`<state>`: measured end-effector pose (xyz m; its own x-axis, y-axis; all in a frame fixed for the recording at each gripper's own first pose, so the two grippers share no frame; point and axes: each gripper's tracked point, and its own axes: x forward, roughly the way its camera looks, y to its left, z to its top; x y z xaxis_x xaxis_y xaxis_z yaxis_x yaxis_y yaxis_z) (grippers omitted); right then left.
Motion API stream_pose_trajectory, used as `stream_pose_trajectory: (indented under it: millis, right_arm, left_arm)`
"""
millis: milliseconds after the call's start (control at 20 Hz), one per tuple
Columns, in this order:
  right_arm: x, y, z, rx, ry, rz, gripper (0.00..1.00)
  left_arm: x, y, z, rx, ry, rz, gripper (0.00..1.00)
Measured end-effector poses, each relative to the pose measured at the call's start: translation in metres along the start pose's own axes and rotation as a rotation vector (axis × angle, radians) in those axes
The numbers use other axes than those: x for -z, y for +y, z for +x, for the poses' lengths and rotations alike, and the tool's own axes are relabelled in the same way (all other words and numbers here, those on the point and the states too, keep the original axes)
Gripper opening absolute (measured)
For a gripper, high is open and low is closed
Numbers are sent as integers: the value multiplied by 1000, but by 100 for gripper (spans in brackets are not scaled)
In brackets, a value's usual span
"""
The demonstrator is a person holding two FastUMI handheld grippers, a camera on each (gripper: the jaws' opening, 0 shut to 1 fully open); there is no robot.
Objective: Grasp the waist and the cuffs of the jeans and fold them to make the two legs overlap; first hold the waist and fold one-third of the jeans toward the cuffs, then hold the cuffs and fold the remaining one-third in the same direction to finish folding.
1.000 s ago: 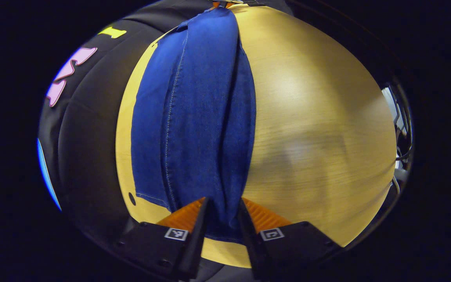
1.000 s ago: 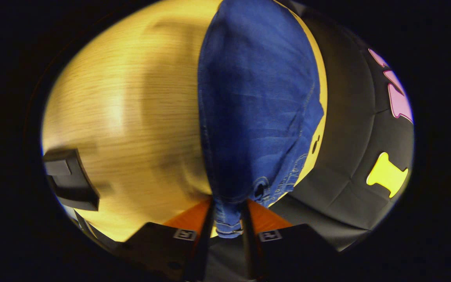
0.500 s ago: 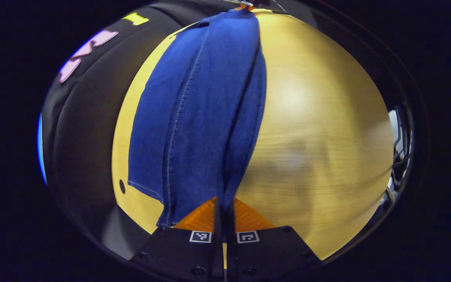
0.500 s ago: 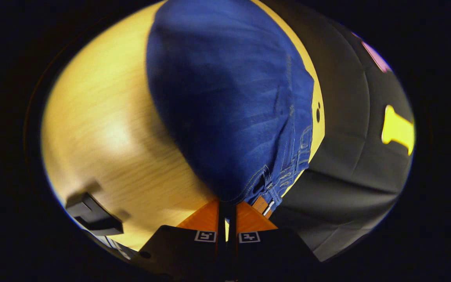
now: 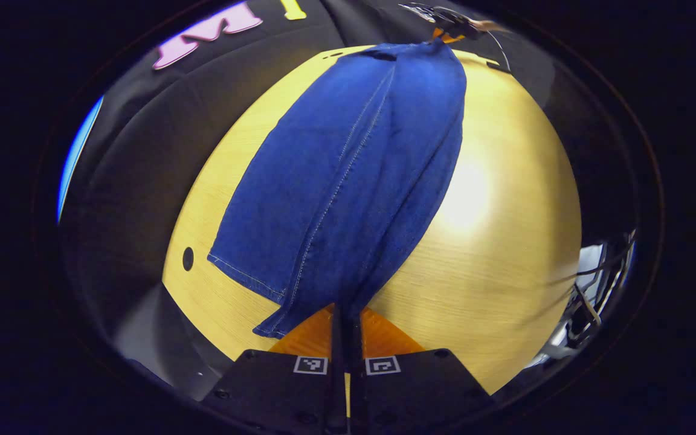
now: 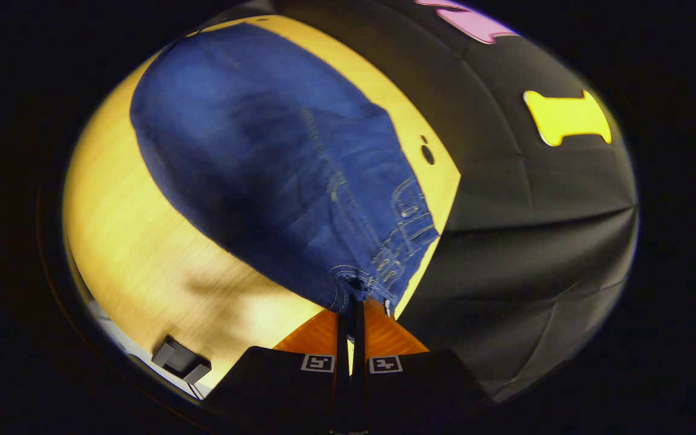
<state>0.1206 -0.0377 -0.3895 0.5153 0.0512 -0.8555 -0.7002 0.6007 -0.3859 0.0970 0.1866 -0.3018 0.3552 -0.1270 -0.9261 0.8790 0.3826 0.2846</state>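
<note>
Pale wooden tabletop (image 5: 505, 254) backed by black booth cloth is seen in both views, and the blue jeans (image 5: 354, 181) are stretched along it between the two grippers. In the left gripper view the left gripper (image 5: 345, 320) is seen with its jaws drawn together on the cuff (image 5: 299, 314) end of the upper leg, while the hem of the other leg lies flat on the wood just to the side. In the right gripper view the right gripper (image 6: 351, 311) is seen with its jaws pressed together on the waistband (image 6: 378, 266), near the belt loops and the seam. At the far top of the left gripper view the right gripper is also made out at the waist end.

The long axis of the jeans runs straight from one pair of jaws to the other, so each gripper looks along the garment toward its partner. The denim appears lifted at both held ends, with the far side resting on the table near the cloth wall.

The leg-over-leg fold is judged to be in hand. For it, both held ends would have to be carried sideways, across the long axis, toward the resting leg. The waist is nearer the right gripper, the cuffs nearer the left.
</note>
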Motion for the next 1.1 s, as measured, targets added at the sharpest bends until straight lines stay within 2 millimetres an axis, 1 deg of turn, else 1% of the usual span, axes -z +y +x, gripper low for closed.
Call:
stream_pose_trajectory:
  millis: [150, 200, 250, 300, 400, 450, 500, 600, 650, 700, 750, 800, 900, 950, 1050, 1100]
  right_arm:
    - [-24, -40, -12, 2, -49, 100, 5]
    - [-35, -53, -15, 11, -69, 141, 6]
    - [-48, -67, -16, 22, -92, 172, 6]
    - [-62, -77, -14, 34, -109, 192, 6]
    - [-85, -98, 0, 56, -126, 198, 5]
    - [-98, -106, 10, 65, -126, 197, 5]
    - [-107, -111, 21, 68, -120, 196, 5]
    - [-121, -117, 53, 64, -94, 208, 5]
    - [-126, -122, 70, 70, -76, 230, 5]
    - [-130, -121, 88, 63, -56, 257, 5]
    - [-131, -115, 107, 52, -30, 285, 5]
    - [-130, -108, 125, 36, 12, 305, 5]
    - [-124, -92, 161, 0, 90, 312, 5]
    - [-125, -89, 167, 0, 105, 303, 5]
    - [-135, -93, 182, 30, 87, 270, 5]
    - [-139, -93, 185, 32, 87, 261, 6]
  left_arm:
    - [-11, 20, -13, 10, -38, -48, 8]
    - [-18, 31, -17, 10, -60, -69, 8]
    - [-26, 42, -22, 9, -77, -87, 8]
    - [-32, 52, -26, 7, -91, -105, 8]
    - [-41, 81, -25, -9, -102, -158, 8]
    - [-47, 96, -22, -22, -104, -184, 11]
    - [-50, 108, -18, -30, -97, -201, 8]
    - [-55, 128, -4, -38, -71, -208, 8]
    - [-57, 134, 6, -38, -47, -204, 8]
    - [-57, 138, 12, -34, -21, -190, 9]
    - [-58, 141, 22, -25, -8, -187, 10]
    - [-54, 139, 34, 9, 22, -192, 11]
    - [-48, 138, 47, 53, 63, -190, 14]
    - [-48, 139, 50, 68, 68, -179, 14]
    - [-46, 144, 56, 87, 68, -180, 14]
    - [-45, 139, 56, 120, 72, -204, 17]
